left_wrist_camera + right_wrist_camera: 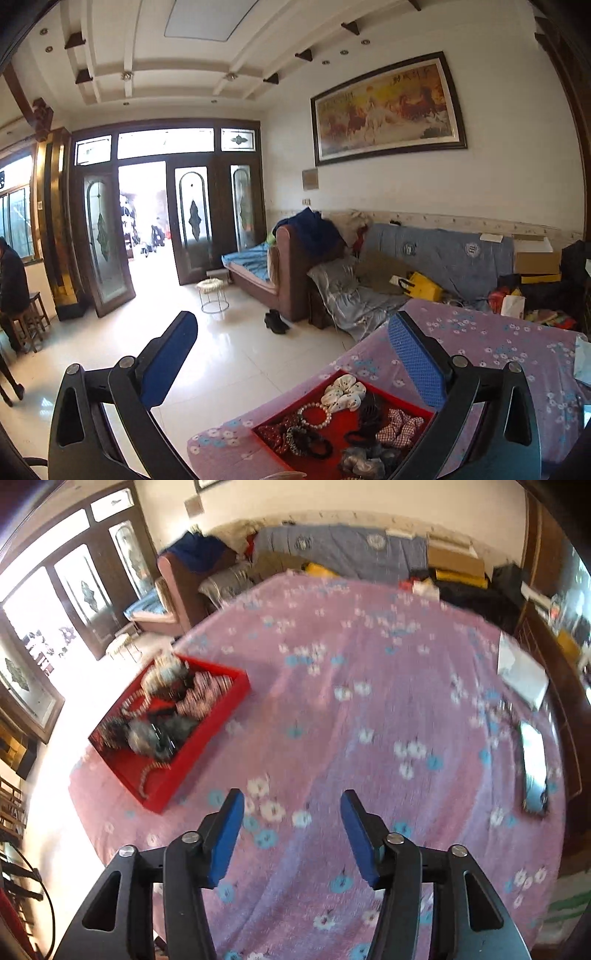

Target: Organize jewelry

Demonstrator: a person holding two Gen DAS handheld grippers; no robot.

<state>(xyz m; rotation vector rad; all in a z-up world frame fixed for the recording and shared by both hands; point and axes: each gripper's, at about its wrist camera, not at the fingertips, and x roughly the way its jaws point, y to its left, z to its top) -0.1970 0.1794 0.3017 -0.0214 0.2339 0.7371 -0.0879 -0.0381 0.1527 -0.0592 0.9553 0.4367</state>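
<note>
Tongs on the left point(291, 332) stand spread wide, empty, above the floor and the counter's point(498, 354) edge. Lower right in that view sits the red tray point(341, 430), heaped with scrunchies point(343, 393) and a pearl bracelet point(314, 415). Right tongs point(291, 816) hang parted, empty, over floral cloth; the tray lies mid-left there.

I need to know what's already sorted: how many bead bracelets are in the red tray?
2 visible. A pink pearl bracelet lies mid-tray beside the white scrunchie; a beaded strand lies at the red tray's near end. Others may hide under the scrunchies.
</note>
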